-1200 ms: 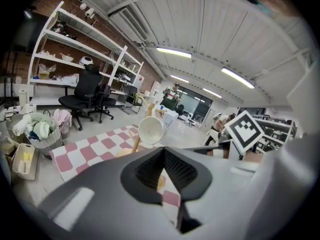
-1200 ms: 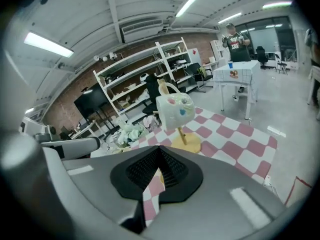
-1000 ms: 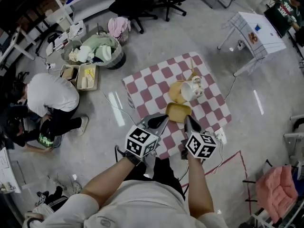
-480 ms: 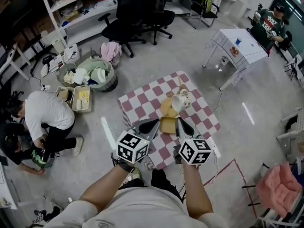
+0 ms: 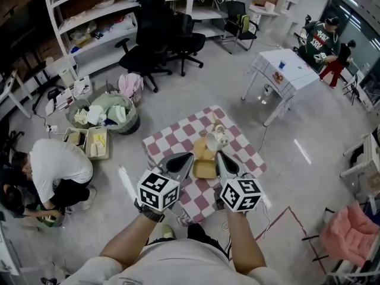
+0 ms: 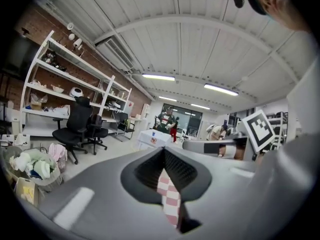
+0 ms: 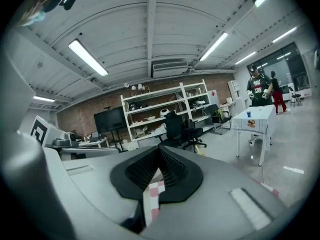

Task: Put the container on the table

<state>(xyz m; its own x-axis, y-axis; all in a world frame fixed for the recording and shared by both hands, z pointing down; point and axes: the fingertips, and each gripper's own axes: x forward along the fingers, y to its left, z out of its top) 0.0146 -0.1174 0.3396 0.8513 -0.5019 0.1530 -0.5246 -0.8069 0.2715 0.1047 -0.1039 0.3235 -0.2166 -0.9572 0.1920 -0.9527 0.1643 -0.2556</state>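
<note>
A square yellow container point(image 5: 204, 169) lies on the red-and-white checkered table point(image 5: 178, 136), near its front edge. Behind it are a round yellow dish point(image 5: 199, 149) and a tipped white cup point(image 5: 215, 141). My left gripper point(image 5: 189, 157) and right gripper point(image 5: 218, 155) are held well above the table, one on each side of the container, and both are shut on nothing. In the left gripper view the gripper point(image 6: 164, 149) shows only a sliver of checkered cloth point(image 6: 169, 196) past its shut jaws. The right gripper point(image 7: 160, 148) shows the same cloth point(image 7: 151, 196).
A person point(image 5: 59, 171) crouches on the floor at the left. Nearby are a laundry basket point(image 5: 104, 114) and two trays point(image 5: 89, 142). Office chairs point(image 5: 148, 46) and shelves stand at the back, and a white folding table point(image 5: 279, 70) with two people point(image 5: 317, 37) at the back right.
The head view has lifted and pulled back, so the table looks smaller and more of the room shows. Both grippers stay shut. The yellow container remains on the table.
</note>
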